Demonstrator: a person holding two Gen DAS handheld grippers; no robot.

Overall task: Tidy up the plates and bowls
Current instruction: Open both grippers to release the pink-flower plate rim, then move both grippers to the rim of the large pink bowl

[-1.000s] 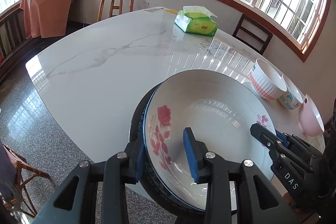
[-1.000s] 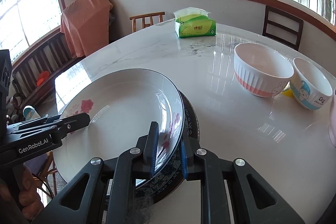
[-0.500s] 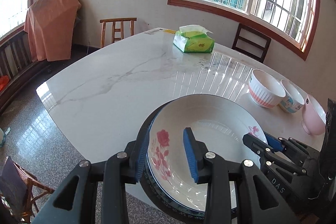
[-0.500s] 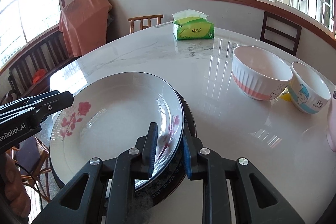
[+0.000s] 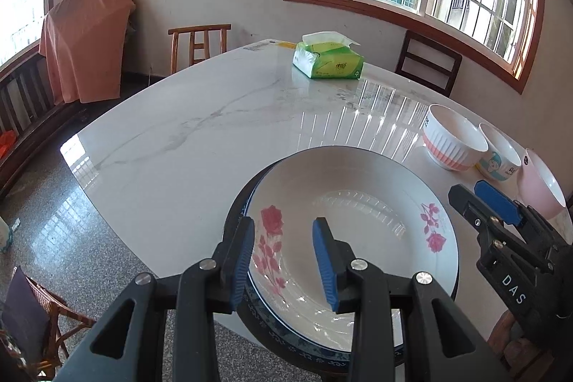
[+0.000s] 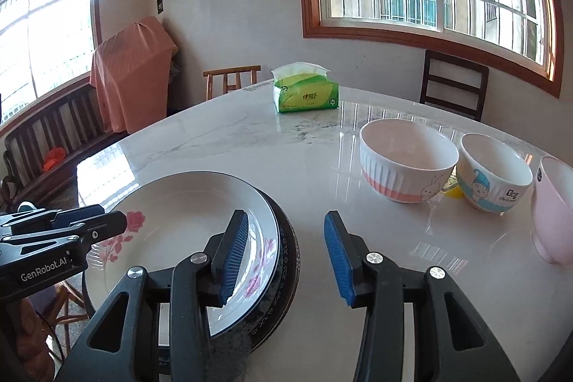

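Marble table (image 5: pixel 200 131) with stacked plates, three bowls, tissue pack and two hand-held grippers.

Table: white, veined, glossy. White rose-pattern plate (image 5: pixel 358 203) sits on dark blue-patterned plate (image 6: pixel 286 260) at the near table edge, overhanging it. Left gripper (image 5: pixel 283 260): jaws partly apart, straddling the plates' near-left rim; whether the pads press the rim cannot be told. Right gripper (image 6: pixel 283 256): jaws opening, pads clear of the plates' right rim, which lies between them. Ribbed white-and-coral bowl (image 6: pixel 408 163), cartoon bowl (image 6: pixel 494 170) and pink bowl (image 6: pixel 555 213) stand in a row to the right, close together. Green tissue pack (image 6: pixel 304 92) lies at the far side.
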